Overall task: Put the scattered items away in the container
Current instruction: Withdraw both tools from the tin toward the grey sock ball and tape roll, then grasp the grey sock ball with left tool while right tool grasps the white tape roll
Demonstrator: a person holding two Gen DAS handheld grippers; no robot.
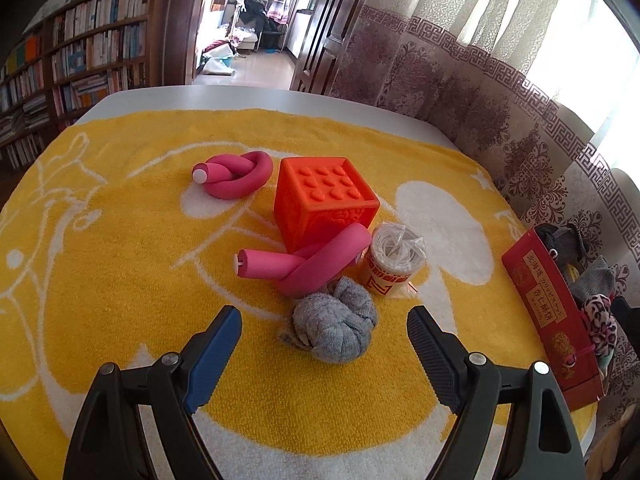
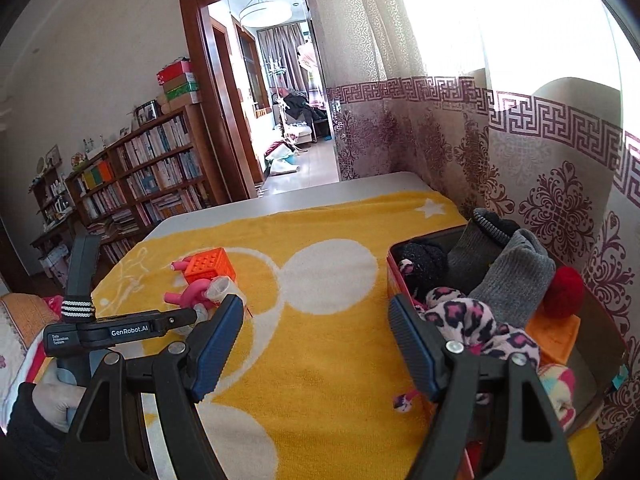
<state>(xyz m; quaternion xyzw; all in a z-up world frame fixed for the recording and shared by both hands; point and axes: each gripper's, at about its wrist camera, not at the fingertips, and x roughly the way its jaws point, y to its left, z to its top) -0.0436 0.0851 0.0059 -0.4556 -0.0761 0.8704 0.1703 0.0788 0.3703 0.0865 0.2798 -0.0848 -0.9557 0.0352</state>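
Observation:
In the left wrist view my left gripper point(image 1: 324, 330) is open, its jaws on either side of a rolled grey sock point(image 1: 334, 330) on the yellow towel point(image 1: 120, 280). Behind the sock lie a knotted pink foam roller point(image 1: 304, 266), a wrapped white spool point(image 1: 394, 262), an orange studded cube point(image 1: 324, 204) and a second pink roller point(image 1: 234, 176). The red box point(image 1: 552, 312) stands at the right. In the right wrist view my right gripper point(image 2: 316, 320) is open and empty beside the red box point(image 2: 394, 280), which holds grey socks point(image 2: 512, 280), a leopard-print sock point(image 2: 476, 324) and a red pompom point(image 2: 566, 292).
The towel covers a white table point(image 1: 240, 96). A patterned curtain point(image 1: 480, 80) hangs close behind the box on the right. A bookshelf point(image 1: 80, 60) and a doorway stand beyond the table's far edge. The left gripper's body point(image 2: 112, 330) shows at the left of the right wrist view.

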